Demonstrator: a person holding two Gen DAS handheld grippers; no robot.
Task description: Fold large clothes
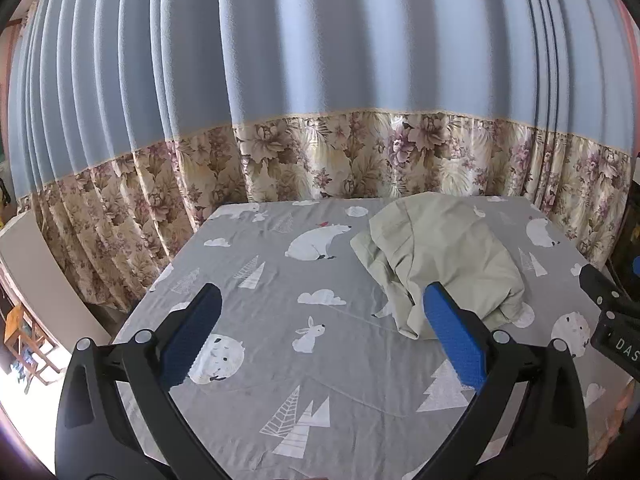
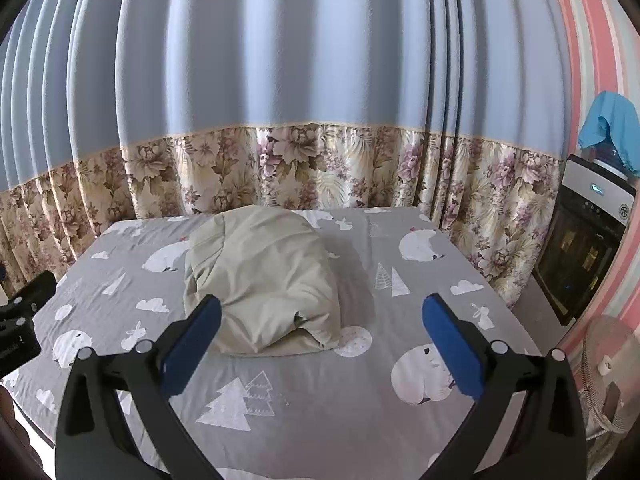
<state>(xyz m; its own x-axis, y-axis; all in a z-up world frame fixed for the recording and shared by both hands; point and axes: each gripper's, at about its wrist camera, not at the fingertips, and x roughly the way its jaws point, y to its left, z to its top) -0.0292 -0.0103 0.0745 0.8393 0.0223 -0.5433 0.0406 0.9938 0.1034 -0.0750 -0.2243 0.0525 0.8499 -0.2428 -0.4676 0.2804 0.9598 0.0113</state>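
Nearest the lens, the left gripper (image 1: 322, 320) is seen with its blue-padded jaws spread wide and nothing between them; only the sheet shows in the gap. The right gripper (image 2: 322, 320) is likewise released, its jaws parted and empty, and it is held over the near part of the bed. Part of the right gripper's black body can be made out at the right edge of the left wrist view, so the two tools are judged to be held side by side, apart from each other.

Beneath both, a grey bed sheet (image 2: 320, 412) printed with polar bears, rabbits, trees and clouds is spread fairly flat. Farther in, toward the middle and far part of the bed, the pale green garment (image 2: 260, 276) is found lying in a loose, rumpled heap, touched by neither gripper. No straight edges or flat layers can be seen on it; which kind of garment it is cannot be told.

The task is therefore judged to be at its very start: nothing is folded yet, and the garment would first have to be grasped, spread out and flattened, then folded.

Beyond the bed, a blue curtain (image 2: 280, 60) with a floral lower border is hung across the far side.
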